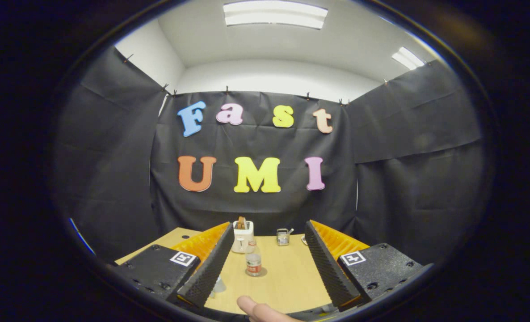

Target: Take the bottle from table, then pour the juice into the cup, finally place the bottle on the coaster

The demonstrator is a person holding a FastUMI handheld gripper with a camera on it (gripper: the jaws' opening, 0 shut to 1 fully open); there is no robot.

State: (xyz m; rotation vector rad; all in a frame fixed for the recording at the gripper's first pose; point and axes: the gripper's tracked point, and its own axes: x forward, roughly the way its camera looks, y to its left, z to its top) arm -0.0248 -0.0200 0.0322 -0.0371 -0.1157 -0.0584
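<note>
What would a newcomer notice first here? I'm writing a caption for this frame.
The open gripper frames a wooden table. A small clear bottle stands between its fingers, just ahead. Beyond it, by the black cloth wall, sit a white toaster and a small metal rack.

No readable text — the bottle [253,259] label is too small; gripper tags bear only patterns.

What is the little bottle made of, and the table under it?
The bottle, standing ahead of the open gripper between its fingers, looks like clear plastic or maybe glass: you see through its upper part. The table looks like pale wood with a smooth matte finish and faint grain, possibly laminate.
</note>
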